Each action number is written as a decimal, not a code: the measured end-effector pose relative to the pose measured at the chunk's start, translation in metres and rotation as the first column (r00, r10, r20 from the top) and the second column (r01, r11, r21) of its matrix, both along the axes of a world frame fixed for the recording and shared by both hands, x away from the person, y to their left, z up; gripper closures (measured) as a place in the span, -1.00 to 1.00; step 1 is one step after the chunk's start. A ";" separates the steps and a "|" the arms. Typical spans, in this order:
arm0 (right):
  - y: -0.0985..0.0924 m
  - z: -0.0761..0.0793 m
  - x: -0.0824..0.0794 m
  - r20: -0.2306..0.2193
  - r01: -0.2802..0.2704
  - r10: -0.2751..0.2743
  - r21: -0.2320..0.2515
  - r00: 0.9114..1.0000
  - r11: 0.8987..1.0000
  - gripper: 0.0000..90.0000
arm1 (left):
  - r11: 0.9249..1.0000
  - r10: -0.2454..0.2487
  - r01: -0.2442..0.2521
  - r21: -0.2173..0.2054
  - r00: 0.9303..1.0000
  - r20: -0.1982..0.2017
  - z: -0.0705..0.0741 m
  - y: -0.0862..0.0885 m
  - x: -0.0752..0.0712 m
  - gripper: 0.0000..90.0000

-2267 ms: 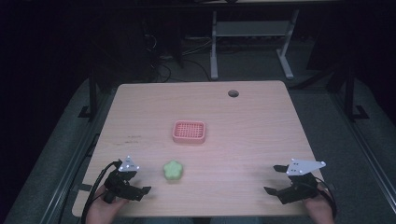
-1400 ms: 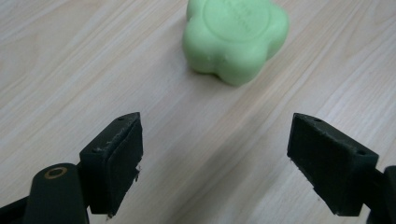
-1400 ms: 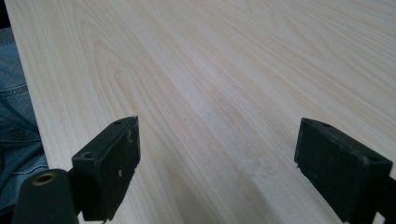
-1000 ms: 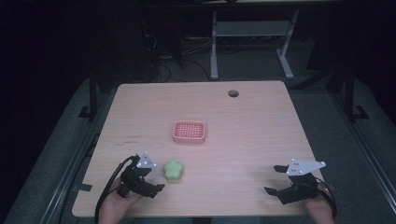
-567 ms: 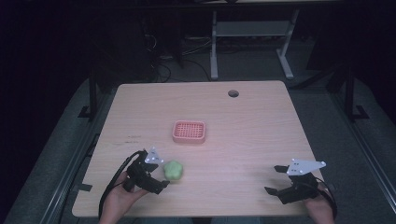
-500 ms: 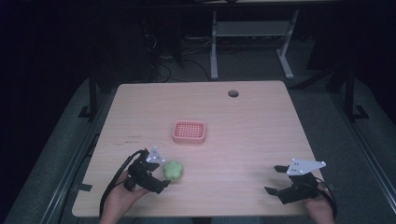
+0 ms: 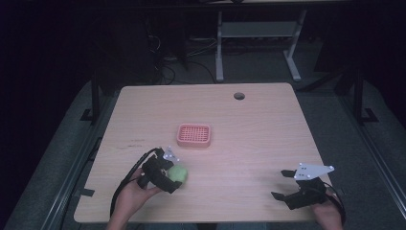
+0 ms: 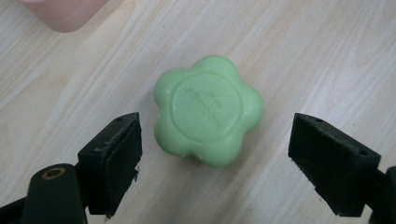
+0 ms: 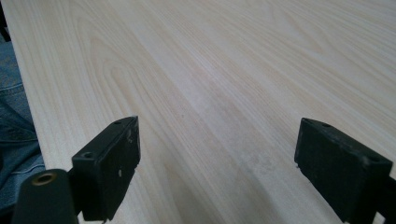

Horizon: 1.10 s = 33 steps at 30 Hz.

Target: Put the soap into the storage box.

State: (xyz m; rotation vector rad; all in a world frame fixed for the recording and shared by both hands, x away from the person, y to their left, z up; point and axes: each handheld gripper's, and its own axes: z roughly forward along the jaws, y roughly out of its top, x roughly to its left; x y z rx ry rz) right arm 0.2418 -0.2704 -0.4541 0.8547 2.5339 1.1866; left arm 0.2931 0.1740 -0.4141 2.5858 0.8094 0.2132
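So the left tool point(image 7: 173, 178) is down over a green flower-shaped soap point(image 8: 208, 109) that's lying flat on the desk point(image 7: 249, 143), near the front-left part. In the left gripper view the jaws are spread wide, one on each side of the soap with bare wood showing in both gaps — not touching it, holding nothing. A pink basket point(image 7: 194, 135) sits a bit farther back, near the middle of the desk. The right tool point(image 7: 283, 185) rests near the front-right edge, well apart from the soap — jaws wide too, nothing between them but wood.
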 end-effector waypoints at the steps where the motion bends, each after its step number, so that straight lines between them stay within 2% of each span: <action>1: 0.000 0.000 0.000 0.000 0.000 0.000 0.000 1.000 1.000 -0.69 | 1.000 -0.001 0.001 0.003 1.000 -0.007 0.000 -0.001 0.001 -0.61; 14: 0.000 0.000 -0.001 -0.002 0.002 -0.002 0.003 1.000 1.000 -0.69 | 0.998 -0.003 0.005 0.057 0.999 -0.043 -0.007 -0.016 0.012 -0.60; 21: 0.000 0.000 -0.001 0.000 0.000 0.000 0.006 1.000 1.000 -0.69 | 0.996 0.002 0.005 0.085 0.997 -0.075 -0.014 -0.020 0.016 -0.59; 25: 0.000 0.000 0.000 0.000 0.000 0.000 0.005 1.000 1.000 -0.69 | 0.995 0.004 0.004 0.099 0.997 -0.075 -0.016 -0.023 0.018 -0.55; 33: 0.000 0.000 -0.001 0.001 -0.002 0.002 0.006 1.000 1.000 -0.69 | 0.995 0.017 -0.008 0.102 0.996 -0.091 -0.017 -0.024 0.022 -0.50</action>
